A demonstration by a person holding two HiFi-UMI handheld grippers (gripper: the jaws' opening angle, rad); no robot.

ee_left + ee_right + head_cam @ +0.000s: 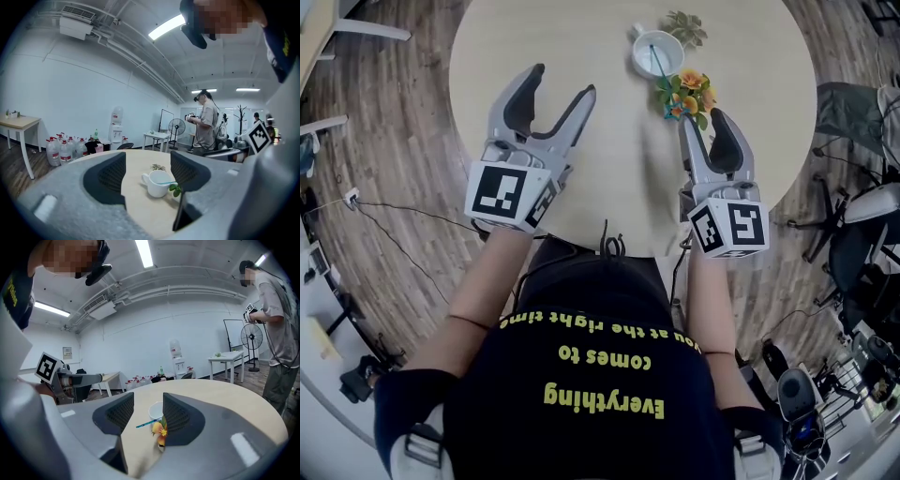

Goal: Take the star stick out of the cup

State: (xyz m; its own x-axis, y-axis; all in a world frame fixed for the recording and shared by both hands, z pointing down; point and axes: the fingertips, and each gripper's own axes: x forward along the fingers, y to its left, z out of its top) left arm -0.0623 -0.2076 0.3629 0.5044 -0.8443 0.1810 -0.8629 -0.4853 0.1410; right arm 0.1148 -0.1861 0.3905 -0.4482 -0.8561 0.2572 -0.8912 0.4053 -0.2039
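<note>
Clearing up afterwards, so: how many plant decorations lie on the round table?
2. A bunch of orange flowers lies on the person's side of the white cup; a pale green sprig lies on the cup's far side. None looks hidden.

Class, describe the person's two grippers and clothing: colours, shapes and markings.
Both the left gripper and right gripper are light grey, each with two curved jaws lined with black ribbed pads. Each carries a white cube with black square markers. The person wears a black short-sleeved shirt with yellow lettering.
</note>
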